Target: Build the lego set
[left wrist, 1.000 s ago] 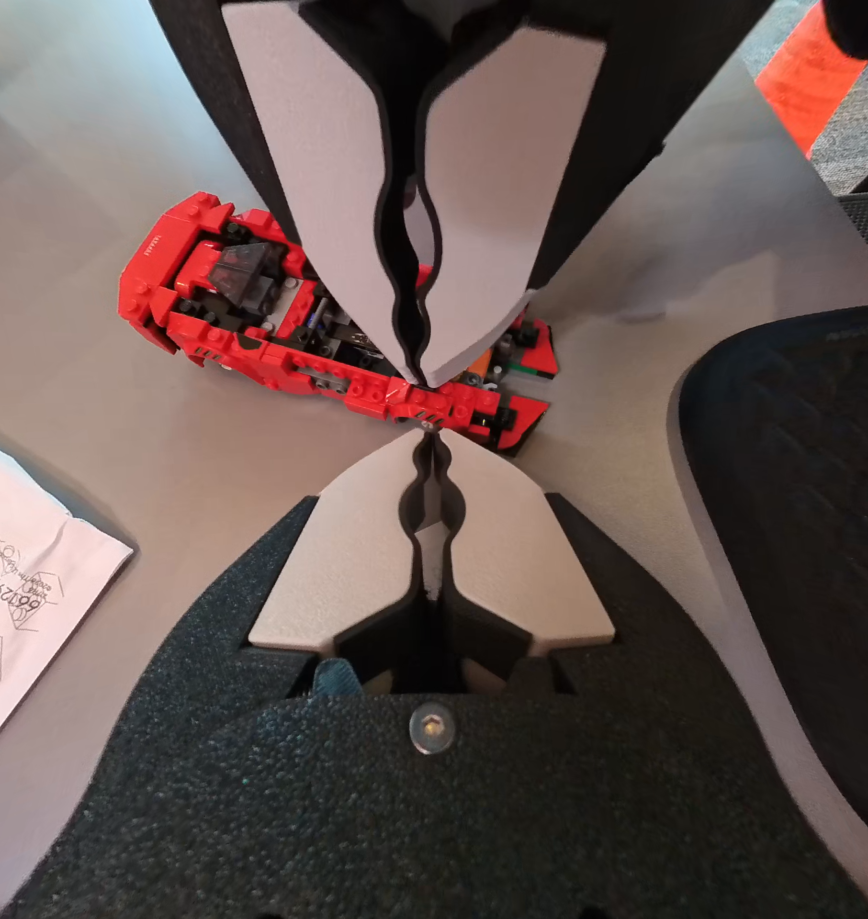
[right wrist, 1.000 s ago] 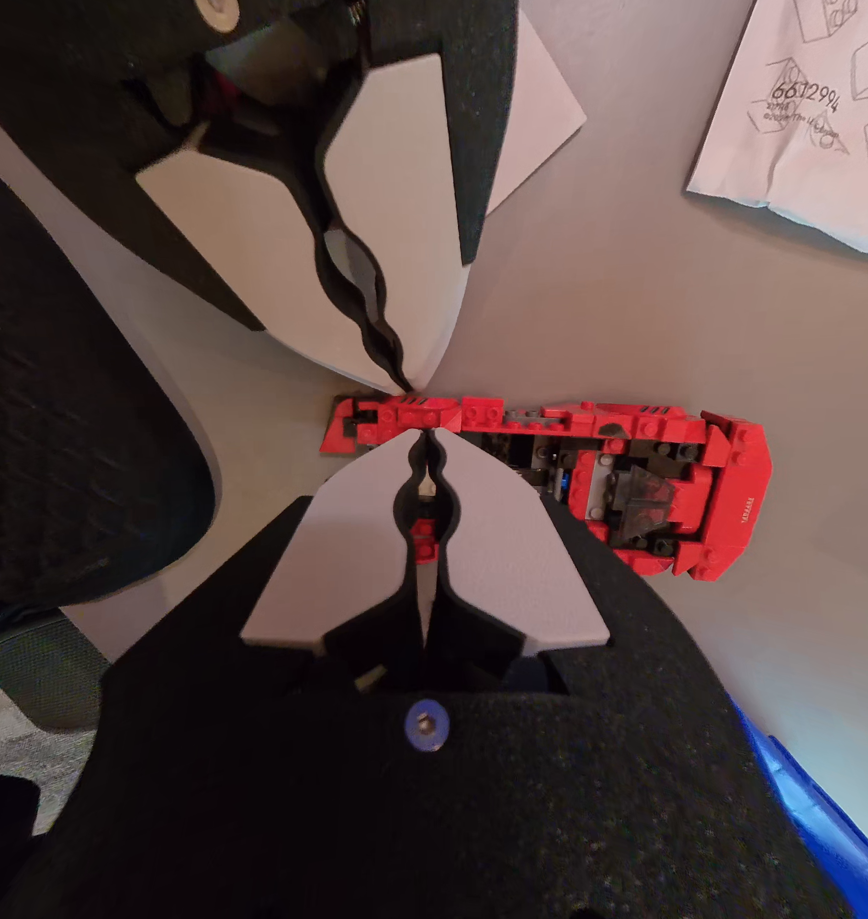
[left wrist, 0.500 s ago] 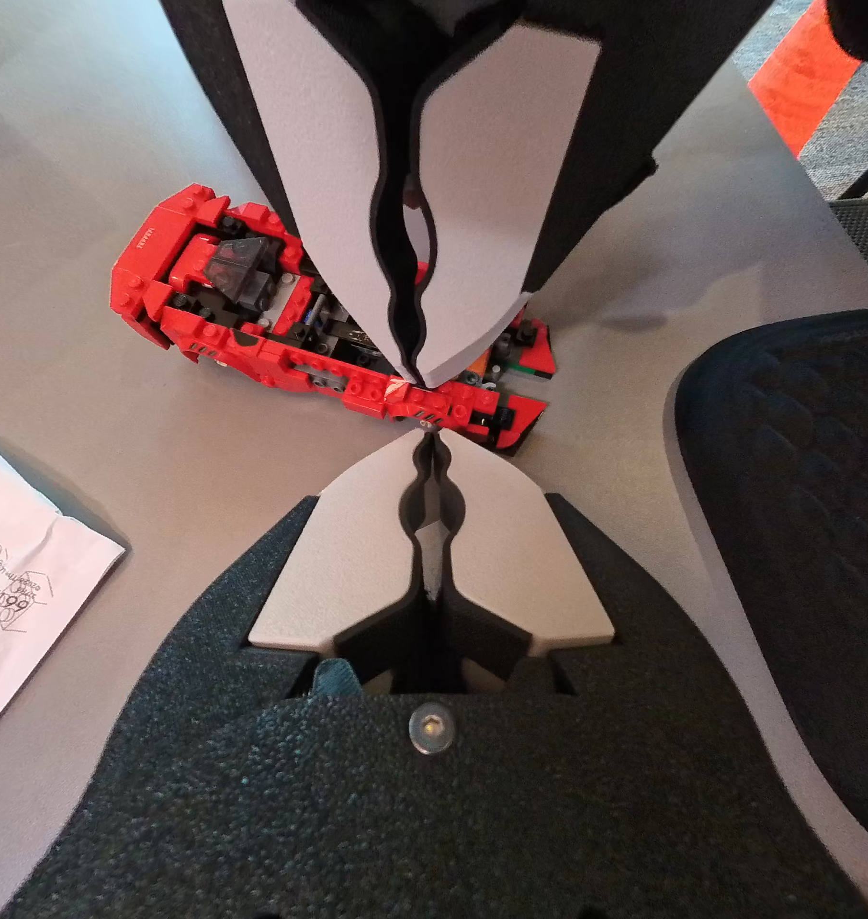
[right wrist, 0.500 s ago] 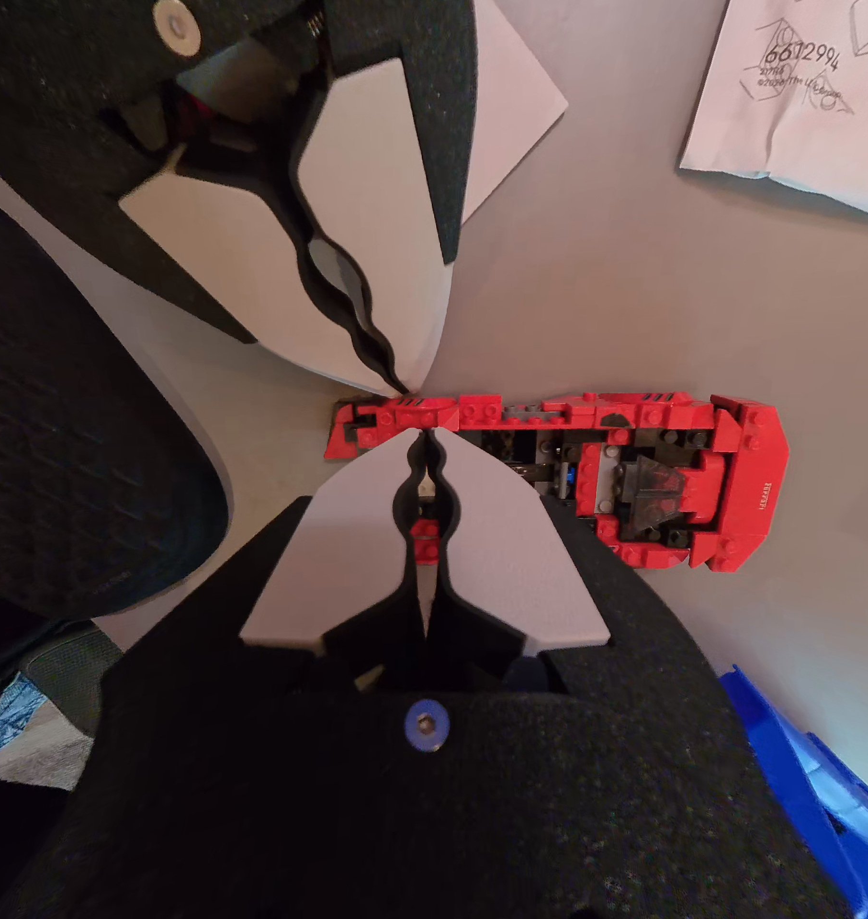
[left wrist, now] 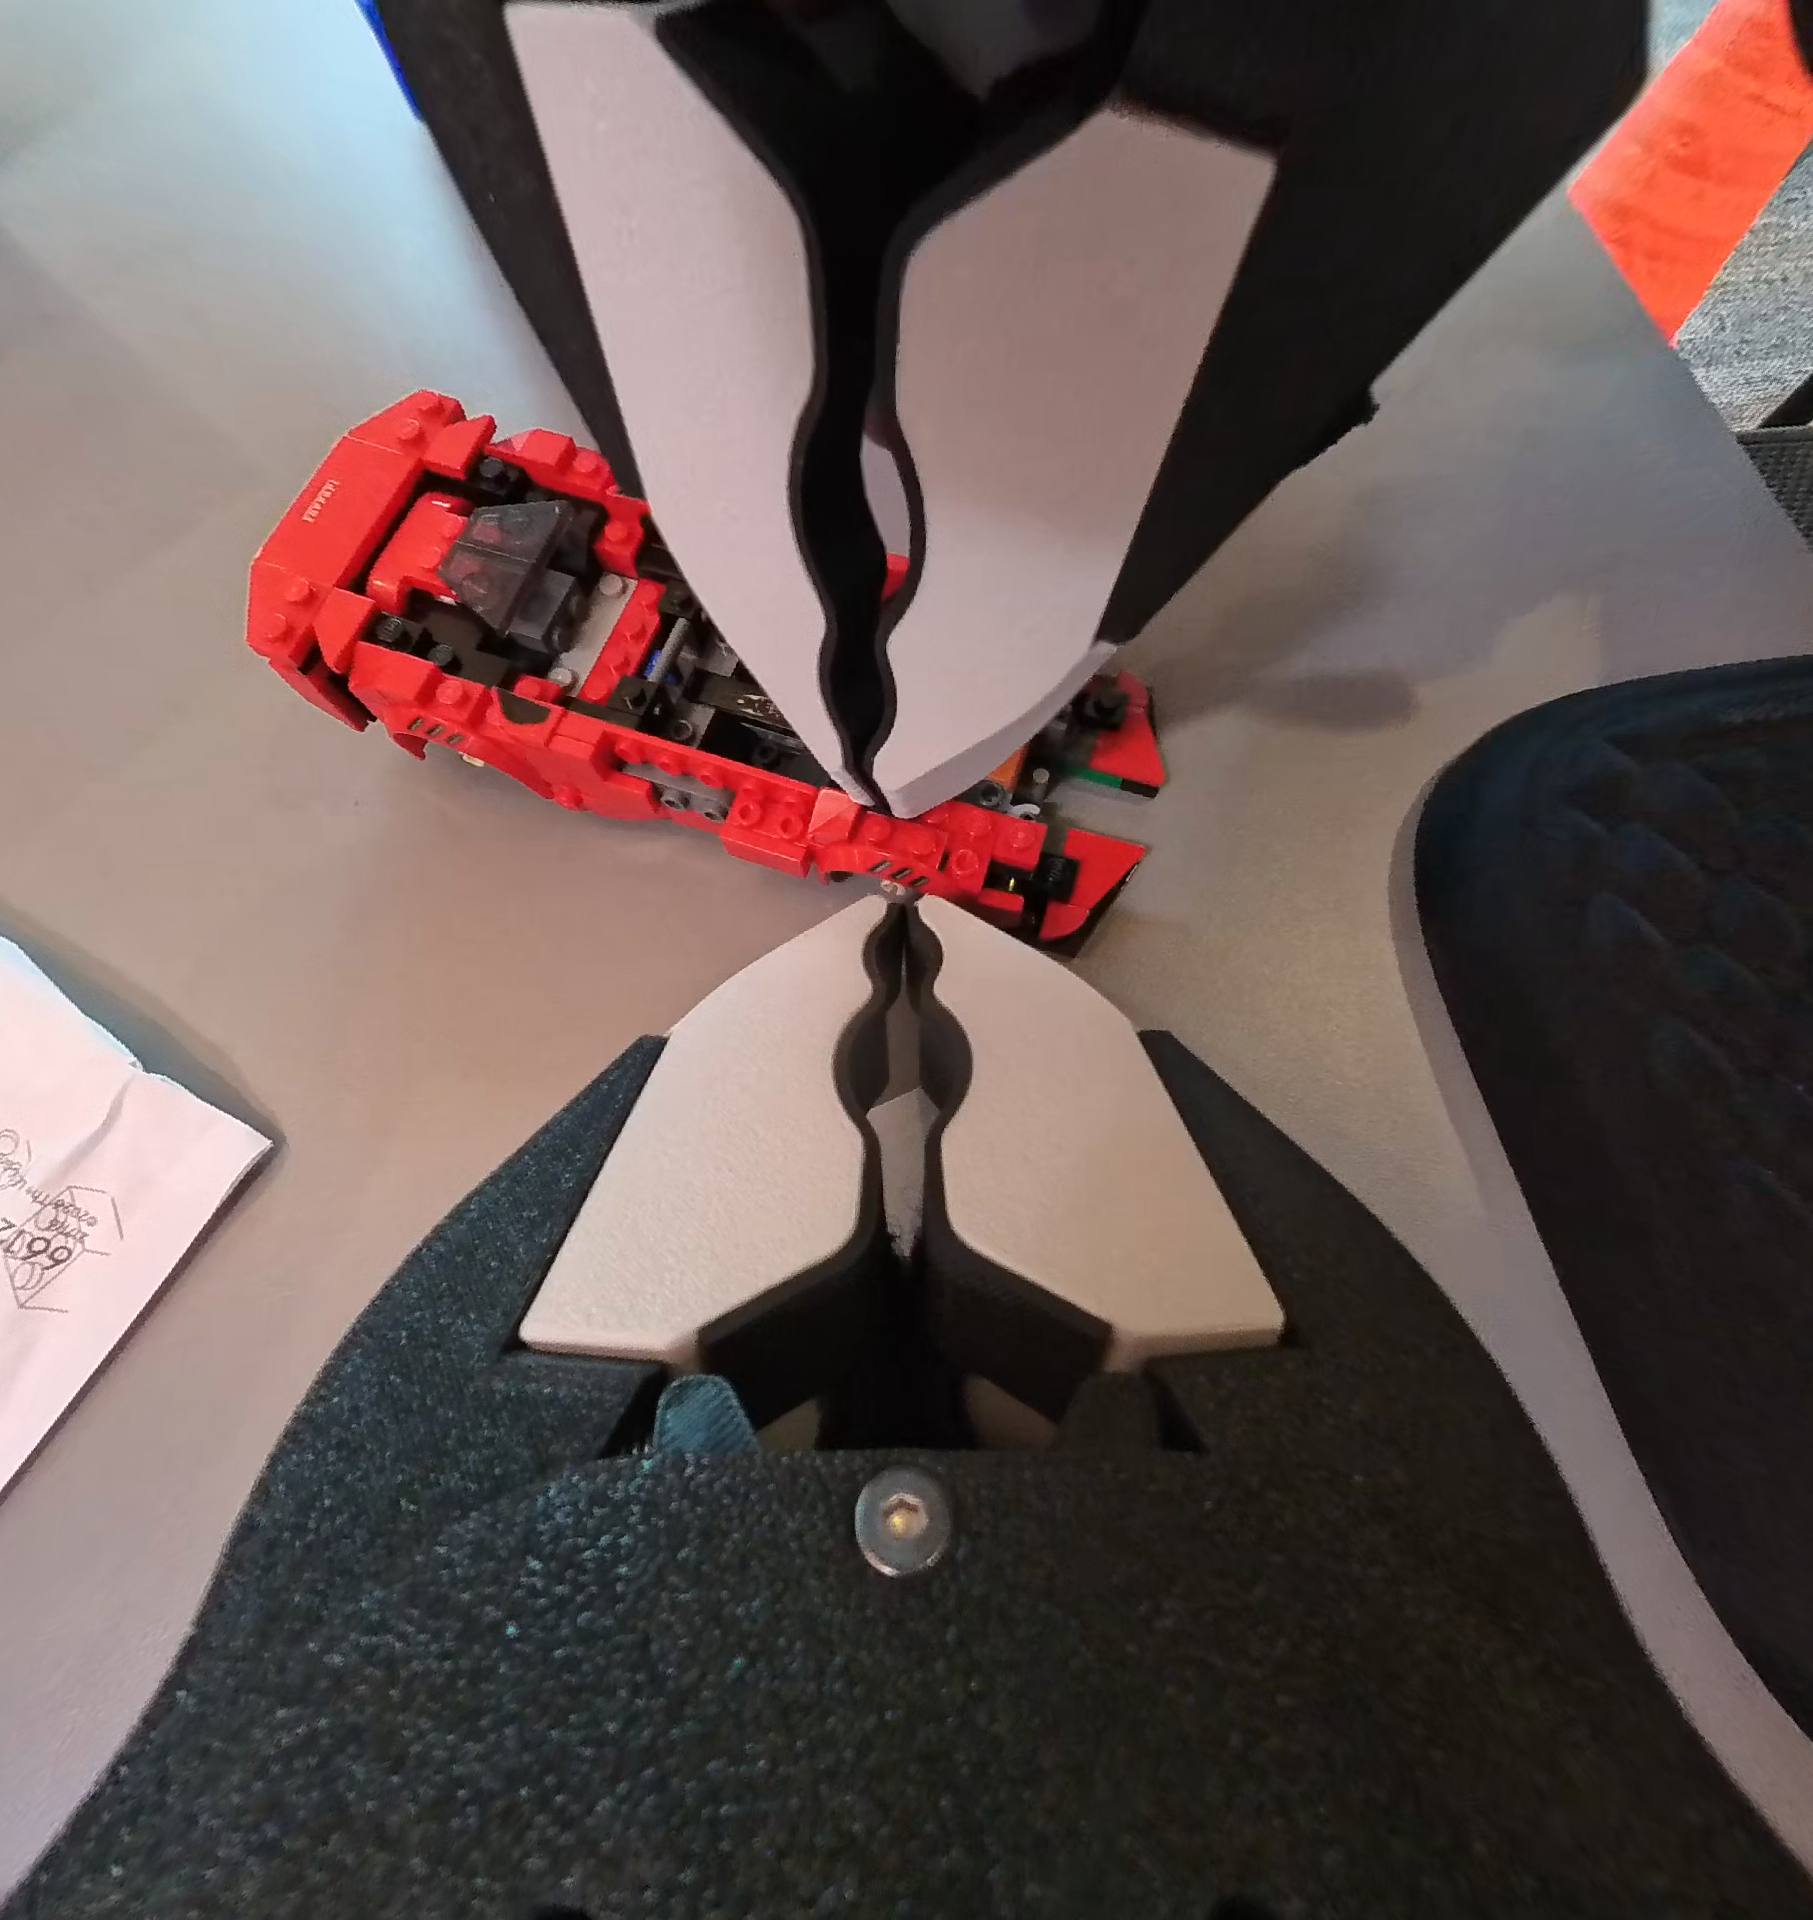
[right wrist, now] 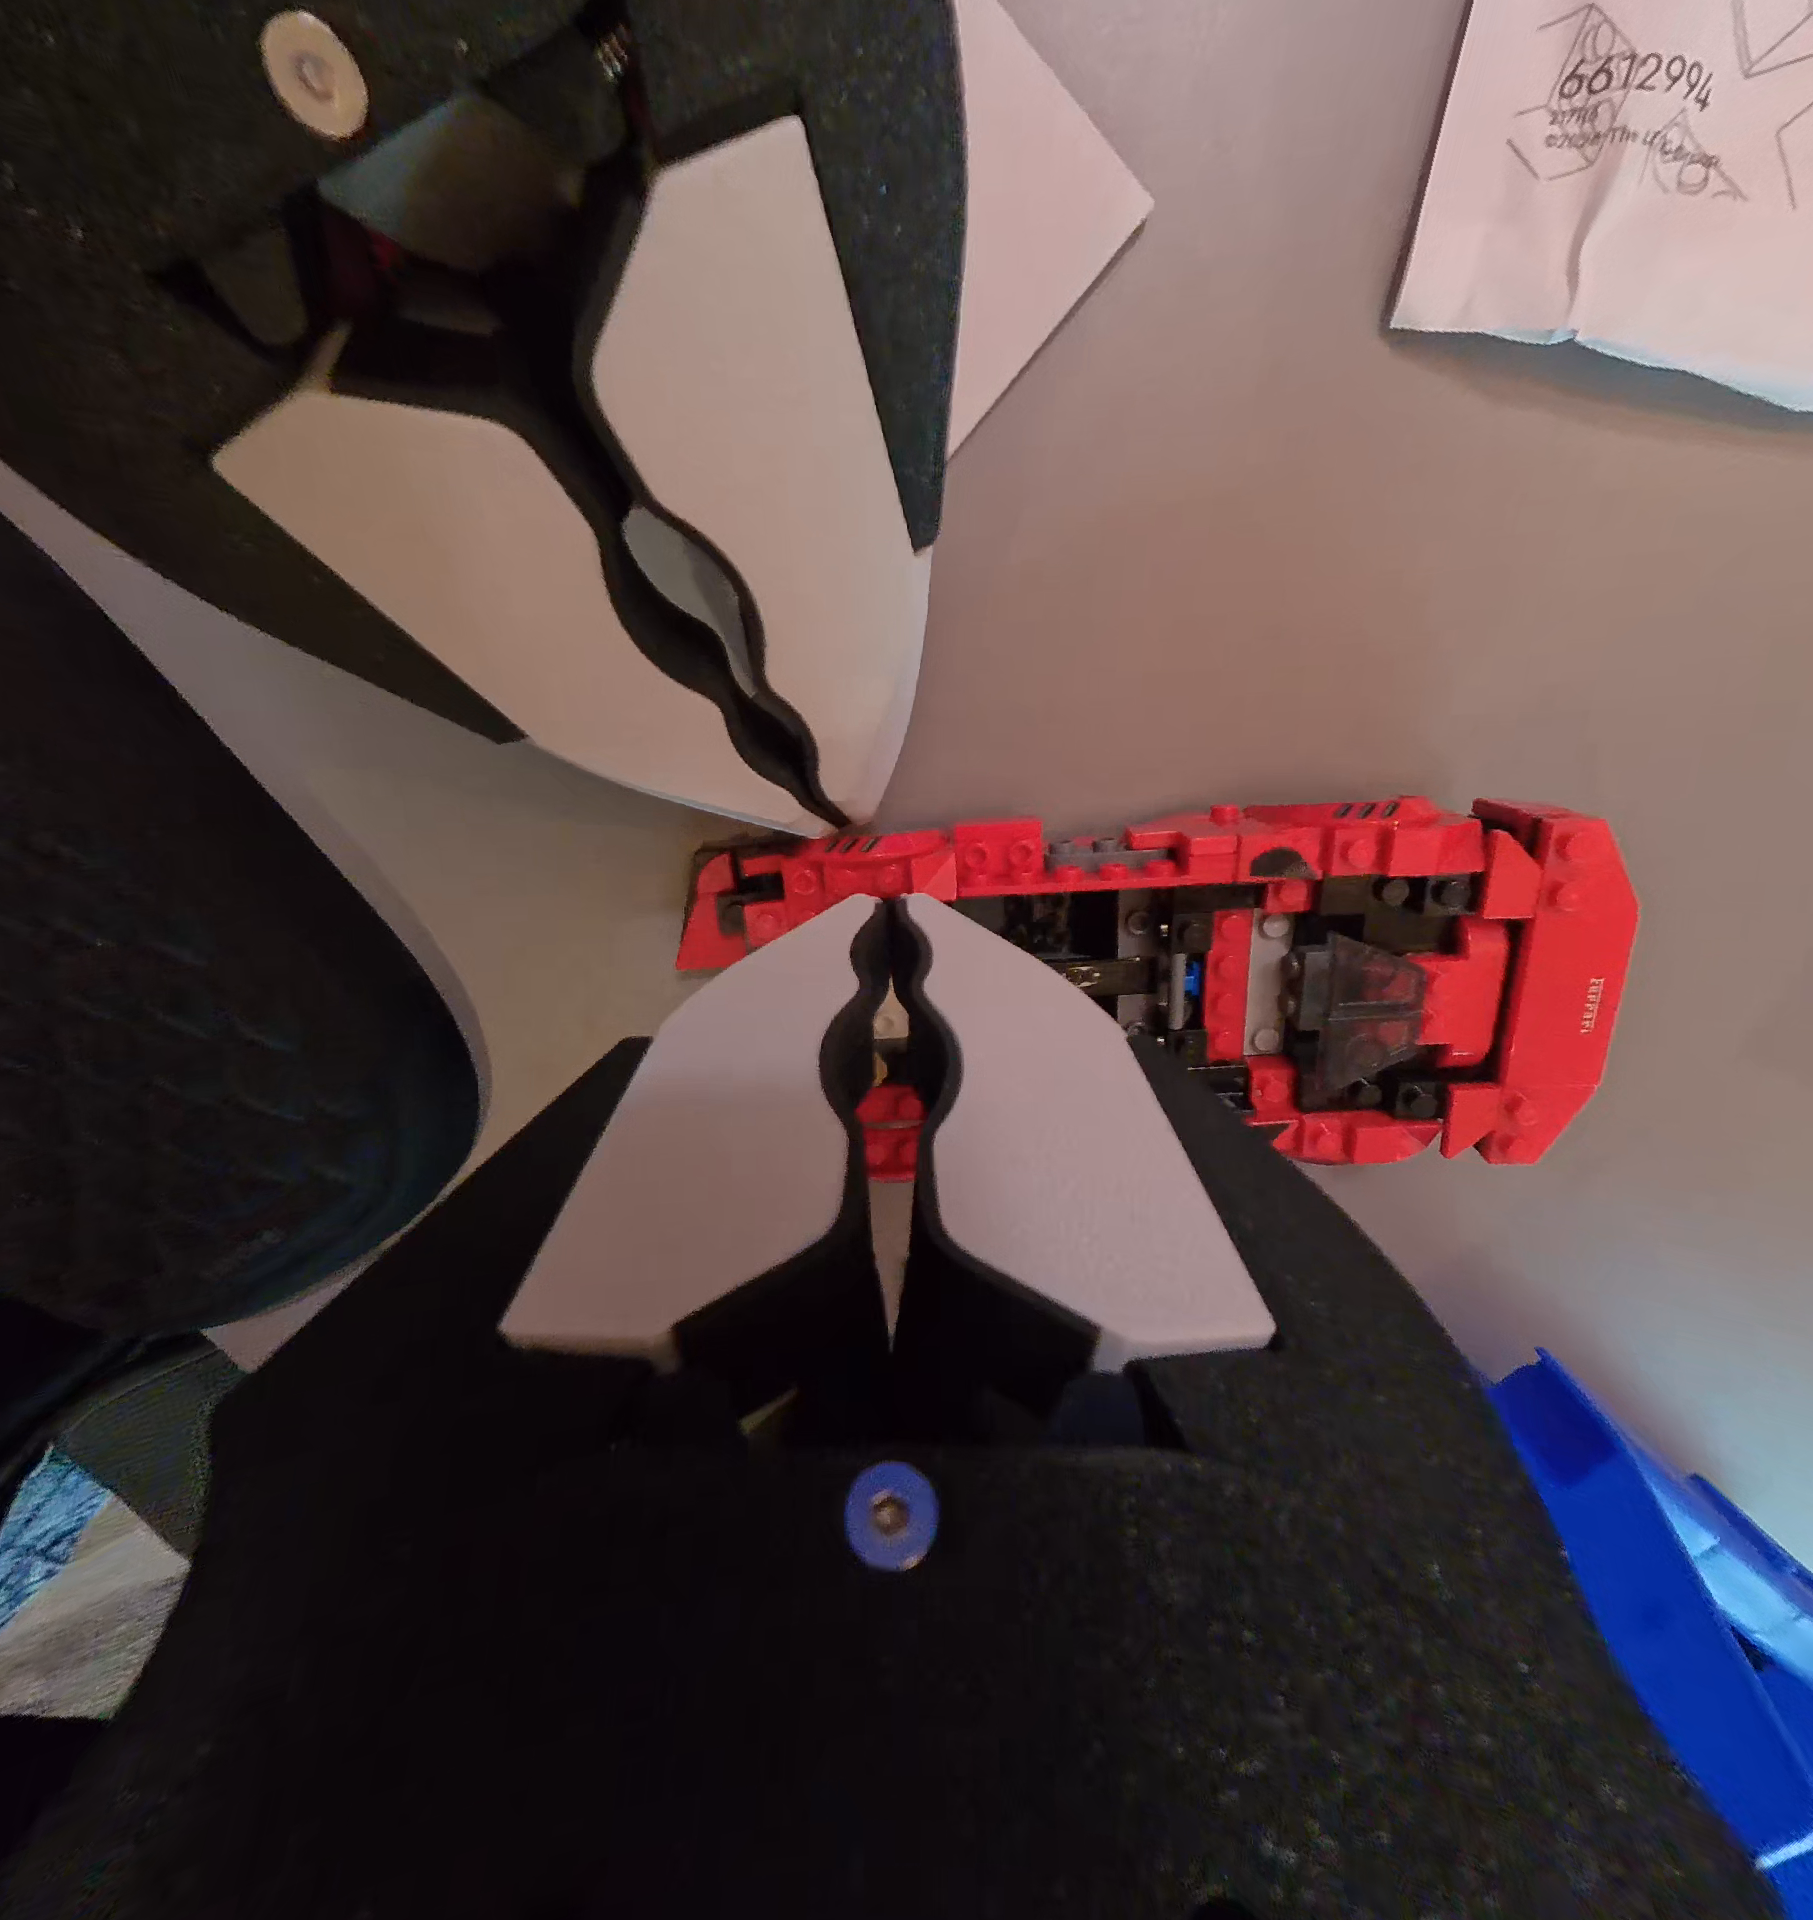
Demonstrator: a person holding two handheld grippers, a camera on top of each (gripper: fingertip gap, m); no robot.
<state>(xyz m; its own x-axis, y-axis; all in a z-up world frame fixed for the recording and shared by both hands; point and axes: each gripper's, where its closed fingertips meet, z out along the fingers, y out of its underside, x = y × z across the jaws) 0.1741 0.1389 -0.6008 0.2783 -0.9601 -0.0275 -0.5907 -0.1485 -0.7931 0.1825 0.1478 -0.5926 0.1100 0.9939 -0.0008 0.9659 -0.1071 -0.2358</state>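
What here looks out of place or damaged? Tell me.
Nothing looks damaged or spilled. The red toy car sits flat on the grey table, unfinished, its inside uncovered. Both the left gripper and the right gripper are closed, tips meeting at the car's side.

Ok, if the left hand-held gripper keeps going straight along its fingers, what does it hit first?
Most likely the red side wall of the toy car. The left hand-held gripper, shut, already points at it, almost touching; depth is hard to judge. The right hand-held gripper presses that same spot from above.
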